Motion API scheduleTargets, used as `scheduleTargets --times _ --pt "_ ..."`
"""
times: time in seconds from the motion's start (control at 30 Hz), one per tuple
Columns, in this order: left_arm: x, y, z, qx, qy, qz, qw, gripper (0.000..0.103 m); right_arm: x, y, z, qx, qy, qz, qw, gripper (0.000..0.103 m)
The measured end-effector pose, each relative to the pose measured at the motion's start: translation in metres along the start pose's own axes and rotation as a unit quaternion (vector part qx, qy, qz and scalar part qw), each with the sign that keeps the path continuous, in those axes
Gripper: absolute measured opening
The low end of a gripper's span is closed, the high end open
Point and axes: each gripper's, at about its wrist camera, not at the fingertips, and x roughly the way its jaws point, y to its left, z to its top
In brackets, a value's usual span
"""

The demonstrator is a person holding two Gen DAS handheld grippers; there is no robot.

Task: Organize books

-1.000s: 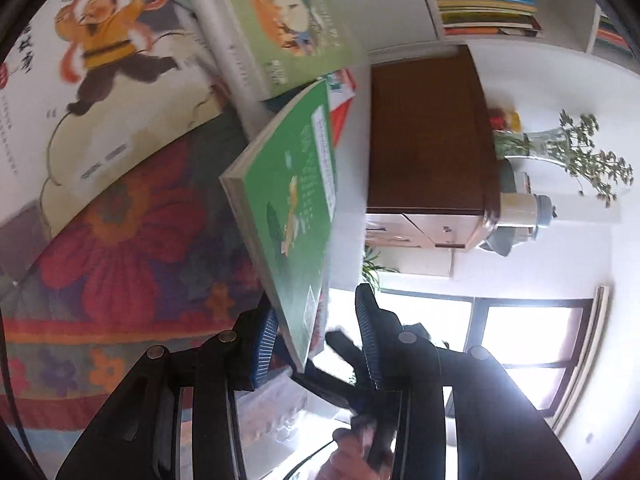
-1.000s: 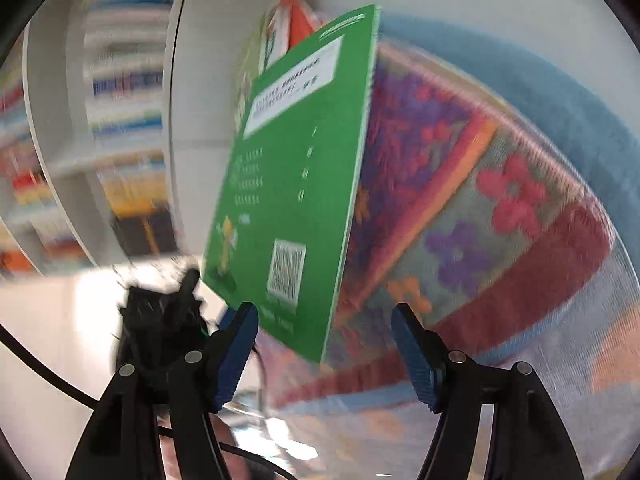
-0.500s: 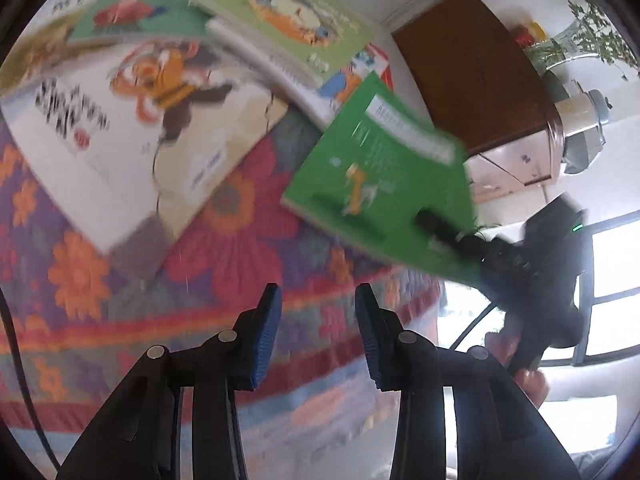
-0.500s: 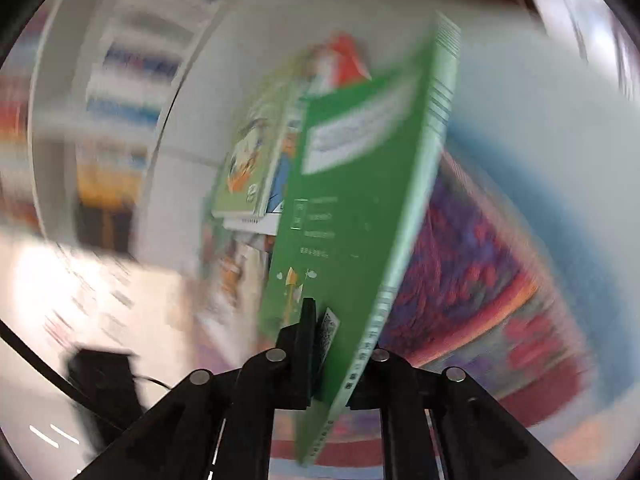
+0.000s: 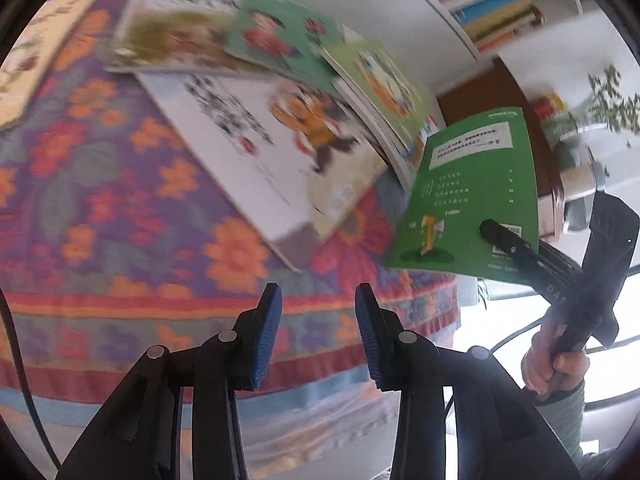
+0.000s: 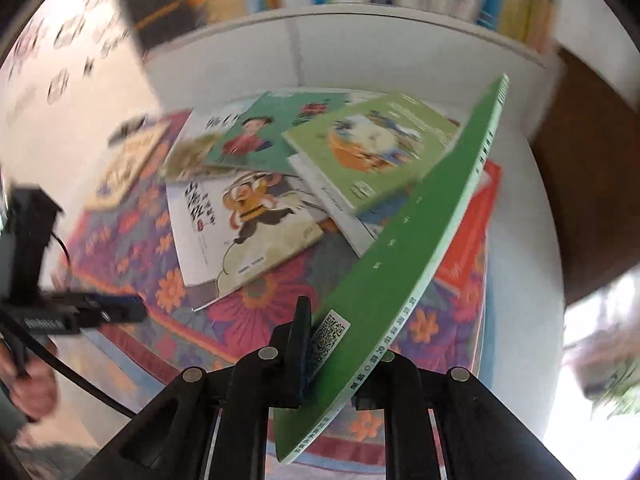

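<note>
Green book point(image 6: 404, 240) tilts, clamped in right gripper point(image 6: 340, 356) (raised above cloth).

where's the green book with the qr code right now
The green book is off the table, clamped at its corner in the right claw, above the floral tablecloth, right of the scattered picture books.

A thin green book point(image 6: 400, 248) hangs tilted above several picture books point(image 6: 256, 216) lying overlapped on the flowered tabletop point(image 5: 120, 220).

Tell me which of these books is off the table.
The dark green paperback with the QR code, clamped in the right gripper; the other picture books, like the white one showing an orange-robed figure, lie on the floral tablecloth.
</note>
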Motion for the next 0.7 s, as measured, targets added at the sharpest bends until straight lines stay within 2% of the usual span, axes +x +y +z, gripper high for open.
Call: scheduleTargets --times 0.13,0.17,0.23,0.3,0.4,0.5,0.6,0.67,0.7 --pt "-0.023 0.024 0.014 -0.025 -0.036 0.019 0.9989 0.038 0.015 0.06 0.024 -0.109 0.028 -0.022 0.993 0.014" --pt "-0.027 0.03 0.017 -0.031 -0.041 0.022 0.9984 0.042 0.019 0.076 0.026 -0.132 0.032 -0.029 0.99 0.017" --pt "-0.039 0.045 0.026 -0.047 -0.049 0.031 0.9972 0.042 0.025 0.107 0.026 -0.162 0.048 -0.025 0.985 0.02" --pt "-0.047 0.055 0.034 -0.056 -0.056 0.037 0.9961 0.051 0.023 0.126 0.021 -0.17 0.058 0.012 0.984 0.021" --pt "-0.056 0.062 0.04 -0.053 -0.068 0.045 0.9952 0.067 0.01 0.146 0.007 -0.167 0.056 0.092 0.98 0.029" --pt "-0.043 0.058 0.037 -0.04 -0.047 0.051 0.9968 0.069 0.005 0.124 -0.003 -0.109 0.047 0.139 0.983 0.056" --pt "-0.025 0.053 0.025 -0.027 -0.018 0.052 0.9981 0.067 0.022 0.07 0.002 0.006 0.047 0.173 0.984 0.056" --pt "-0.012 0.049 0.014 -0.02 -0.002 0.045 0.9988 0.062 0.045 0.018 0.01 0.11 0.04 0.171 0.978 0.056" --pt "-0.005 0.047 0.008 -0.023 0.006 0.038 0.999 0.057 0.06 -0.006 0.013 0.151 0.039 0.162 0.974 0.056"
